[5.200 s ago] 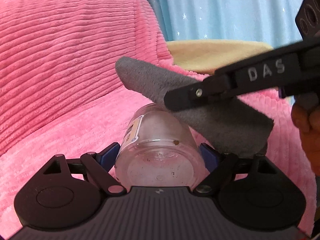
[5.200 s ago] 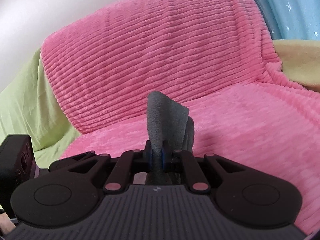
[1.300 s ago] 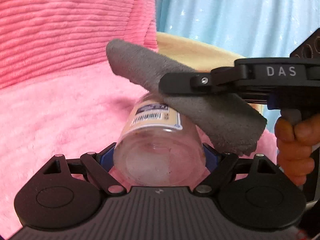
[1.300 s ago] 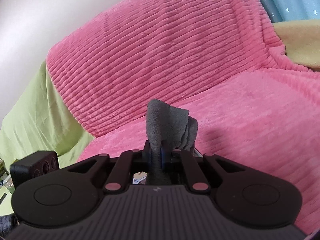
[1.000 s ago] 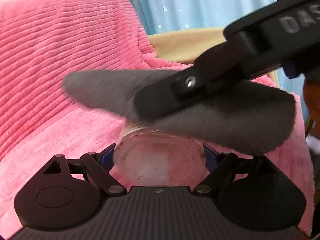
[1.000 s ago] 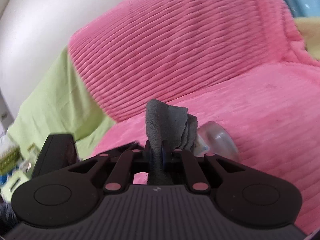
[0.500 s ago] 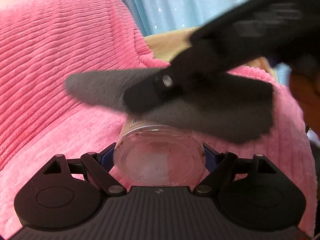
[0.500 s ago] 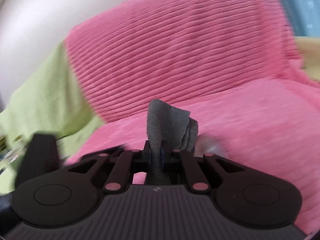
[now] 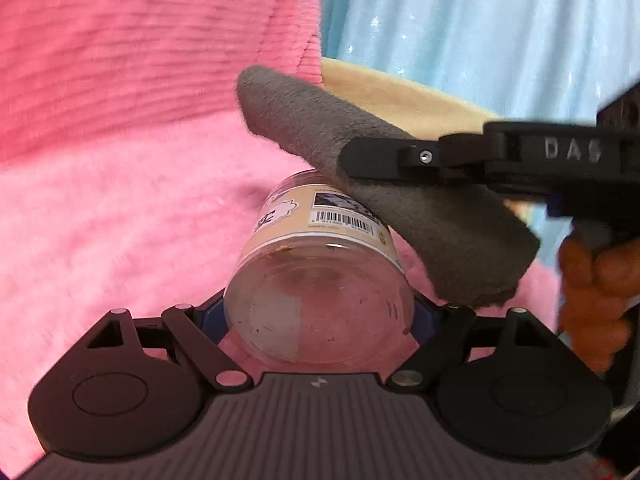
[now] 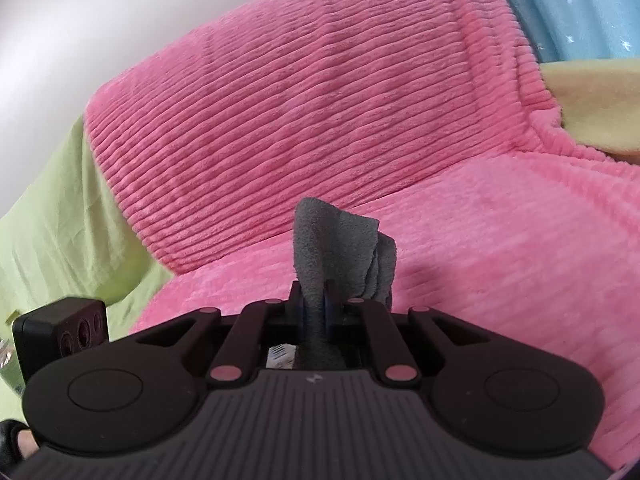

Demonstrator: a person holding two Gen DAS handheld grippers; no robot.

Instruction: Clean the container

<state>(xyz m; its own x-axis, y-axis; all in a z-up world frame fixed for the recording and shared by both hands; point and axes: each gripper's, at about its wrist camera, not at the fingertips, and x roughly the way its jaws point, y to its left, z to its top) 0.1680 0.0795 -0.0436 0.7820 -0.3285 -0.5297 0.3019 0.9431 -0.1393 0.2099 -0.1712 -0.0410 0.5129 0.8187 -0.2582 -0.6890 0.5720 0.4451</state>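
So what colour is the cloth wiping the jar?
Dark grey cloth, resting on the jar; clearest in the left wrist view.

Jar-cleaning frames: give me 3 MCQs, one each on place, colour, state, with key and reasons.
1. Where does the cloth lie on the jar?
A. inside it
B. on its labelled side
C. under its base

2. What colour is the cloth?
A. grey
B. yellow
C. white

3. How does the left gripper stand?
A. open, empty
B. shut on the cloth
C. shut on the jar

Key: B, the cloth drapes across the label by the barcode; A, it is grey in both views; C, the fingers press the jar's base from both sides, while the right gripper pinches the cloth.
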